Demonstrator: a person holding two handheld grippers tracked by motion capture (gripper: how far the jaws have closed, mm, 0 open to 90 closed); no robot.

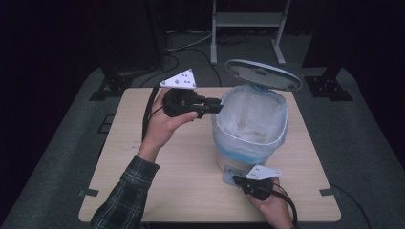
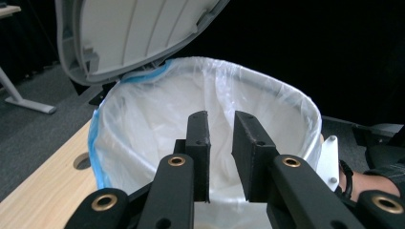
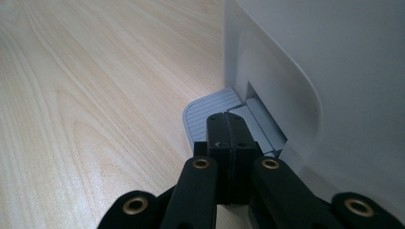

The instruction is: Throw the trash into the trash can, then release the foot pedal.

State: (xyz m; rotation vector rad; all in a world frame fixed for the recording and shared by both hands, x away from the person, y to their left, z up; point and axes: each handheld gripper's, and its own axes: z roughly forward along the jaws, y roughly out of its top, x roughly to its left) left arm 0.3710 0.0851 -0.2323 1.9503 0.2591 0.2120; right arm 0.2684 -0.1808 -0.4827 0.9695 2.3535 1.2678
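Observation:
A white pedal bin (image 1: 237,153) stands right of the table's middle, its lid (image 1: 262,74) raised. A white bag (image 2: 143,119) with a blue edge lines it. My left gripper (image 1: 217,106) is held level at the bin's left rim and points over the bag's mouth. In the left gripper view its jaws (image 2: 220,119) stand a narrow gap apart with nothing between them. My right gripper (image 1: 236,180) is low at the bin's front, shut, and its tips (image 3: 227,119) rest on the grey ribbed pedal (image 3: 210,107).
The bin stands on a light wooden table (image 1: 167,167), with a cable hole (image 2: 82,161) near the bin. The person's right hand and wrist (image 2: 377,183) lie beyond the bin. A white metal stand (image 1: 248,19) and cables (image 1: 186,47) are on the dark floor behind.

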